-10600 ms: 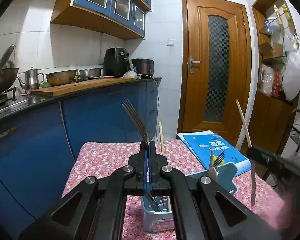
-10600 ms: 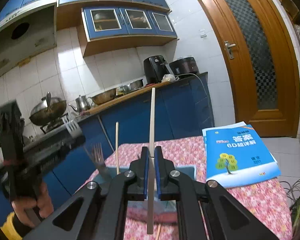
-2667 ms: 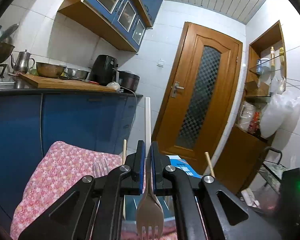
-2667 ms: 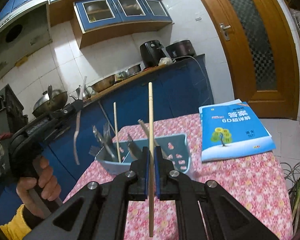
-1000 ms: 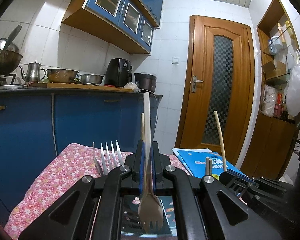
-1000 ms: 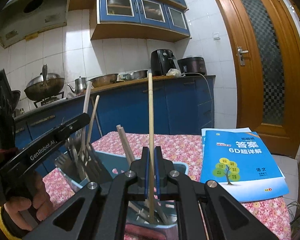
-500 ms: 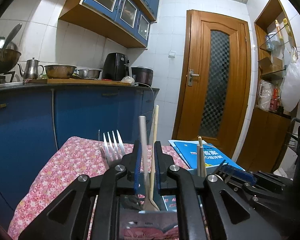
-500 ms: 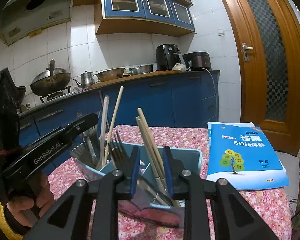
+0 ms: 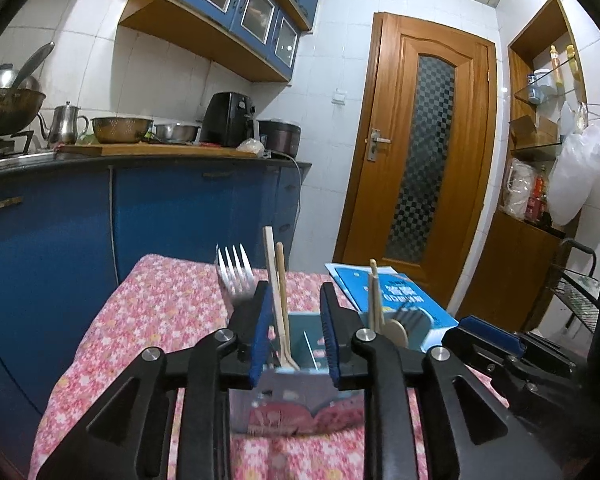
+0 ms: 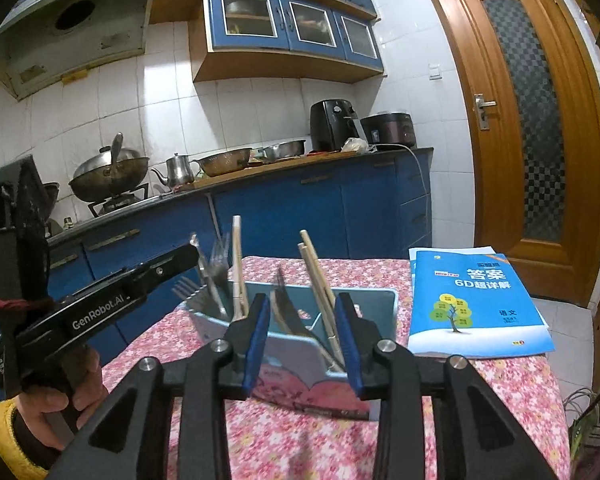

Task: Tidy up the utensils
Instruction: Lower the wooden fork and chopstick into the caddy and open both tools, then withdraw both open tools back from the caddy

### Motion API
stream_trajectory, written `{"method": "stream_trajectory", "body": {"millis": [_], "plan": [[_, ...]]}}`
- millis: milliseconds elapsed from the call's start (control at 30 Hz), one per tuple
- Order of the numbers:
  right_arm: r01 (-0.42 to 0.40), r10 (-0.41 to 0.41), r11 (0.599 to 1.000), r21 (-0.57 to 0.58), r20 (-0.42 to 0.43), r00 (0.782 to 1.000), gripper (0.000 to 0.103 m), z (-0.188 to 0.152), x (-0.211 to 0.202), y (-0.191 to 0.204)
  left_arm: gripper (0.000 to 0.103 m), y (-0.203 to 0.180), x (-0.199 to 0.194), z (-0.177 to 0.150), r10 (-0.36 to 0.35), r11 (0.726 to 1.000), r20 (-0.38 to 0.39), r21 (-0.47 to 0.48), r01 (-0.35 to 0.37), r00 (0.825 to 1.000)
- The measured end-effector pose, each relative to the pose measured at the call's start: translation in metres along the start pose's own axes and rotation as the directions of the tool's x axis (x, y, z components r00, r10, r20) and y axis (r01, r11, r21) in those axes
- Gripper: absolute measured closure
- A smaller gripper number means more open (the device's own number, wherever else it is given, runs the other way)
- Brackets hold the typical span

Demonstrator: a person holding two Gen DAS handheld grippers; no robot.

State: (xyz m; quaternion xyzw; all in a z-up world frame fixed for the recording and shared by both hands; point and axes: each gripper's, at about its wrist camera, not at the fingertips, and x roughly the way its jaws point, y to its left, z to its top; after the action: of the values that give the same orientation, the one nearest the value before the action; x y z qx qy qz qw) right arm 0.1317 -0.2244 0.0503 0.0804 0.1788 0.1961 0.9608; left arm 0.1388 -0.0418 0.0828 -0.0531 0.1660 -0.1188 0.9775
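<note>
- Left gripper (image 9: 294,328) stood with its blue-padded jaws spread apart and nothing between the pads; it hovered just above the near end of the utensil caddy (image 9: 284,400); a pale wooden fork (image 9: 274,280) and a chopstick (image 9: 283,280) rose from the compartment seen through the gap.
- Right gripper (image 10: 302,340) was likewise released, jaws wide and empty, facing the caddy's long side (image 10: 316,364); two chopsticks (image 10: 318,280) leaned in the compartment ahead of it; dark metal cutlery (image 10: 286,312) lay slanted beside them.
- Utensil caddy was light blue, divided into compartments, and rested on the pink floral tablecloth (image 10: 300,440); metal forks (image 10: 216,276) stood tines-up at its left end in the right wrist view.
- Metal fork (image 9: 234,276) showed tines-up just left of the left gripper's left finger.
- Blue workbook (image 10: 472,300) lay flat on the cloth, just right of the caddy.
- Blue cabinets (image 10: 300,208) carried a wok (image 10: 108,176), a kettle (image 10: 178,174) and an air fryer (image 10: 334,124); a wooden door (image 10: 528,120) stood at right.
</note>
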Motion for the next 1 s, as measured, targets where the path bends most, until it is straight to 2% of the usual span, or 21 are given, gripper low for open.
{"method": "stream_trajectory", "body": {"millis": [67,167,233,467,533,600,700,833,1000], "plan": [[0.003,-0.003,1.000,0.001,-0.005,1.000,0.062,-0.002,-0.007,0.005,0.073,-0.001,-0.010,-0.002,-0.004,1.000,-0.023,-0.007,0.003,1.000],[0.004,-0.004,1.000,0.008,-0.014,1.000,0.054,-0.005,-0.019,0.013,0.062,-0.001,-0.023,-0.008,0.002,1.000,-0.055,-0.002,-0.002,0.998],[0.004,-0.004,1.000,0.017,-0.018,1.000,0.049,-0.009,-0.027,0.018,0.060,-0.001,-0.033,-0.012,0.008,1.000,-0.071,0.003,-0.008,0.997],[0.023,-0.022,0.999,0.023,-0.054,0.998,0.029,-0.028,-0.050,0.034,0.031,0.002,-0.066,-0.031,0.030,0.999,-0.114,-0.008,-0.031,0.993],[0.033,-0.032,0.999,0.026,-0.057,0.998,0.021,-0.033,-0.056,0.037,0.030,0.003,-0.071,-0.036,0.041,0.999,-0.126,-0.008,-0.042,0.991],[0.050,-0.047,0.998,0.036,-0.059,0.997,0.018,-0.039,-0.063,0.039,0.029,0.004,-0.079,-0.043,0.055,0.998,-0.132,-0.005,-0.056,0.990],[0.064,-0.060,0.997,0.049,-0.074,0.995,0.017,-0.047,-0.069,0.039,0.027,0.006,-0.086,-0.052,0.068,0.998,-0.146,-0.005,-0.069,0.987],[0.084,-0.080,0.995,0.047,-0.091,0.993,0.011,-0.061,-0.074,0.041,0.027,0.009,-0.091,-0.069,0.088,0.996,-0.156,-0.020,-0.092,0.984],[0.135,-0.129,0.989,0.053,-0.108,0.986,0.010,-0.079,-0.074,0.034,0.027,0.011,-0.083,-0.085,0.095,0.995,-0.203,-0.021,-0.101,0.975]]}}
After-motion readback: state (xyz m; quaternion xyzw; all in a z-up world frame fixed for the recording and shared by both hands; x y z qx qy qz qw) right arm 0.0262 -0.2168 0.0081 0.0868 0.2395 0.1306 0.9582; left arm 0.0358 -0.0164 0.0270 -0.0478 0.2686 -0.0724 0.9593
